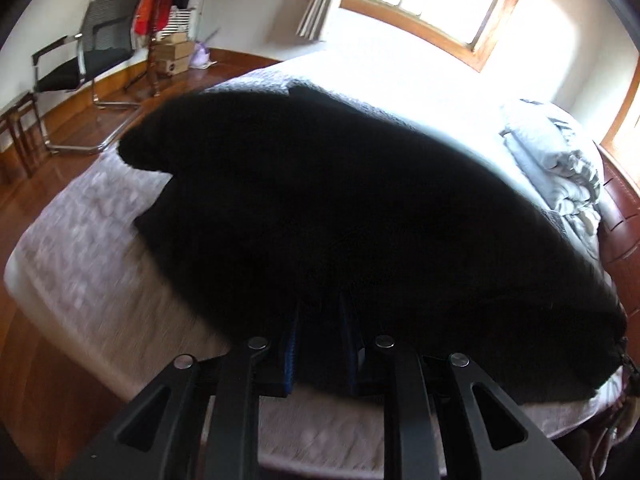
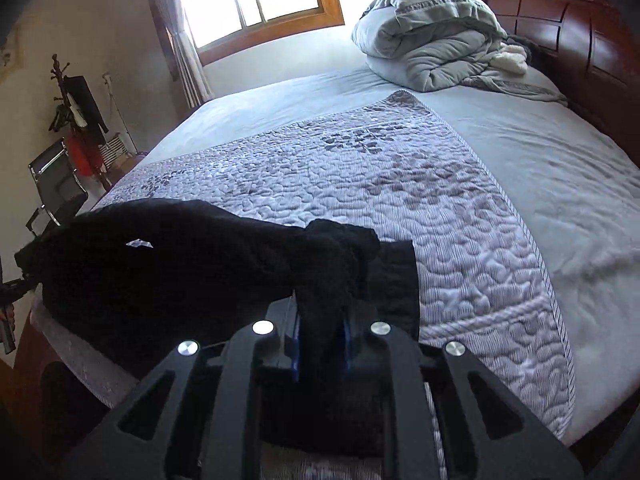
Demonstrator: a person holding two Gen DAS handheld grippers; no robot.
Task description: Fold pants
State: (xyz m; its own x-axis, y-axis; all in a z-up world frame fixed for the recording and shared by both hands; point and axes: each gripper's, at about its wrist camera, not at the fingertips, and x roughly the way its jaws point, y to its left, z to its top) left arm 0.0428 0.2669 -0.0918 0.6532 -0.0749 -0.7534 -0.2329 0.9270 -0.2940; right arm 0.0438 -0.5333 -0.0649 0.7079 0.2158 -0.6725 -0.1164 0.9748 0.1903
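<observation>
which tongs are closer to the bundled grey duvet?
Right. The right tongs grip the black pants on the duvet's side; the left tongs hold the pants' far end.

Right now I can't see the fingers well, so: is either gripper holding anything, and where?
Both hold the black pants: right gripper on a bunched fabric edge; left gripper on fabric too dark to identify.

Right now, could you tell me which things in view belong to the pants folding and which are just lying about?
Part of the job:
black pants
left gripper
right gripper
quilted bedspread, the work surface

Just lying about:
bundled grey duvet
office chair
coat rack
cardboard boxes
</observation>
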